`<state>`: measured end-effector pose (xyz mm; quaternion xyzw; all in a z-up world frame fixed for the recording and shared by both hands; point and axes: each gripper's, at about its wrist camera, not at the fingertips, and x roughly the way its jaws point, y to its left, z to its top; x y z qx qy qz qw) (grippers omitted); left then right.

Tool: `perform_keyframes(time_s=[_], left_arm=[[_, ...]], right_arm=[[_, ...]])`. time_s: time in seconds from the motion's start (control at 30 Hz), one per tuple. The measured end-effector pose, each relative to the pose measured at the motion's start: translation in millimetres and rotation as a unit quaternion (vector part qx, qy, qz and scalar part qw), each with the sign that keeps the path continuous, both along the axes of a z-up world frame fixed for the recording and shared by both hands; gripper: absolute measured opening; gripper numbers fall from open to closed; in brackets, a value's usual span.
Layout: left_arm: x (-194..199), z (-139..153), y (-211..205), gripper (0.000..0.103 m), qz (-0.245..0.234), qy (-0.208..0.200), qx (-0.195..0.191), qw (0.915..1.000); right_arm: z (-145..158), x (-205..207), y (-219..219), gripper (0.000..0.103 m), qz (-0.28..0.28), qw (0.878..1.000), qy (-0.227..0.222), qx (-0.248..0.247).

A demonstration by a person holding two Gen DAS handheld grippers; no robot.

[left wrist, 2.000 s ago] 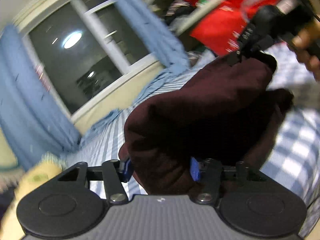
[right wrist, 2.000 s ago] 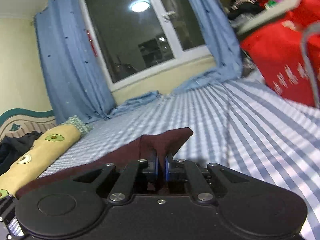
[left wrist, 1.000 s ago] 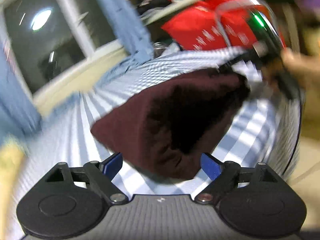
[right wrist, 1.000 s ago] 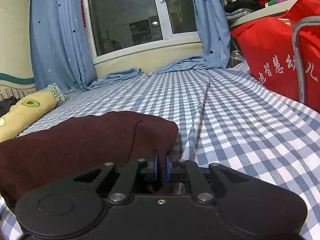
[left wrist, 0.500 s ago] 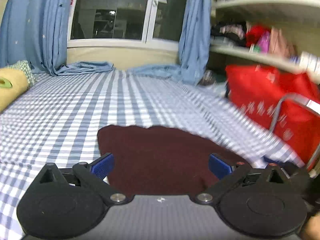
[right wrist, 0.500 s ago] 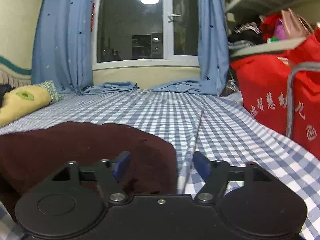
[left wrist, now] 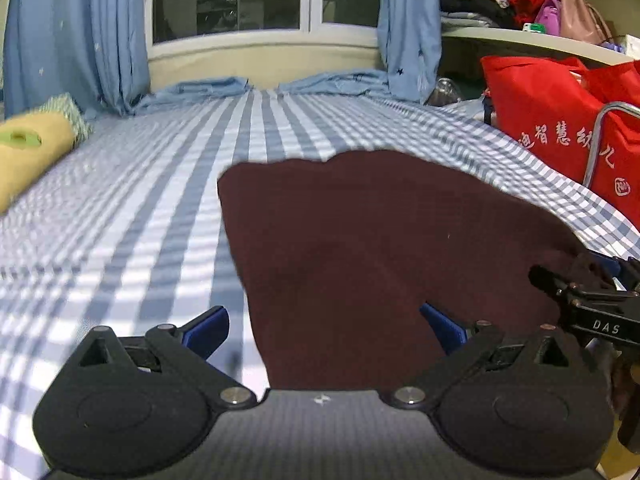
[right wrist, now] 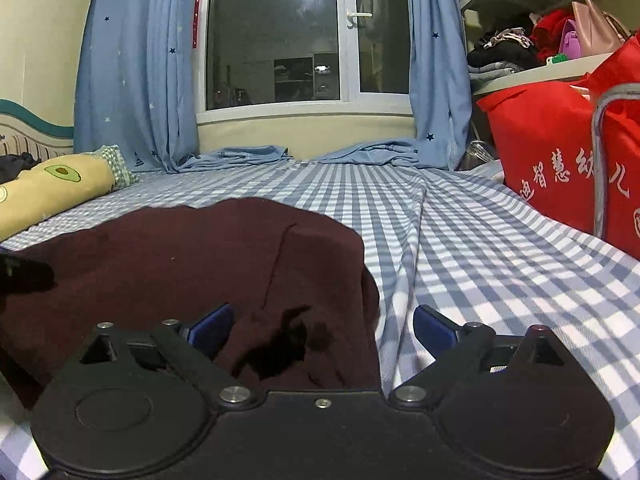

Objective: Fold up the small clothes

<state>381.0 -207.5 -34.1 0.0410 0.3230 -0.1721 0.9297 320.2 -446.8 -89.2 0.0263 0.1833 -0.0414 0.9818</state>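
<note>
left wrist view: both claws released, "das" on right claw (left wrist: 600, 280) by maroon garment (left wrist: 380, 248).

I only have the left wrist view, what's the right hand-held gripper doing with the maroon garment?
Observer: The right hand-held gripper is open, its fingers either side of the maroon garment's near right corner.
Operator: Is that corner flat?
Observer: No, it is rumpled, with a dark pocket between the fingers.
Operator: Anything beyond it on the checked bedsheet?
Observer: A raised crease in the checked bedsheet runs from that corner toward the window.
</note>
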Motion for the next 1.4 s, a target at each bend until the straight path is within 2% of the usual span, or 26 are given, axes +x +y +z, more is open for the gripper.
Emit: perform_keyframes(time_s=[0.13,0.23,0.57,0.77,0.97,1.07,1.2,1.4], left_arm=[[5,-18,10,0.103,0.011,0.029,-0.052,0.9982],[4,-26,17,0.103,0.02,0.034,-0.074,0.9965],[4,-23,17,0.103,0.039,0.041,-0.093,0.994],[2,-21,14,0.103,0.04,0.035,-0.084,0.995],[2,-23,16,0.103,0.041,0.036,-0.098,0.9937],[1,-26,20,0.103,0.044,0.036,-0.117,0.9915],[-3,-30,31,0.102,0.04,0.026,-0.153,0.9871],[0,-42,38,0.103,0.027,0.02,-0.186,0.982]], right_arm=[[-5,-4,0,0.097,-0.008,1.0,-0.002,0.01],[-7,-5,-2,0.095,-0.007,1.0,-0.004,0.015],[-10,-5,-16,0.097,0.01,0.997,0.008,0.075],[-10,-5,-16,0.098,0.006,0.997,0.008,0.072],[-11,-7,-12,0.099,-0.002,0.998,0.002,0.064],[-11,-12,-9,0.102,-0.013,0.998,-0.008,0.057],[-14,-37,-2,0.102,-0.039,0.996,-0.061,0.051],[-28,-77,4,0.102,-0.062,0.983,-0.113,0.129]])
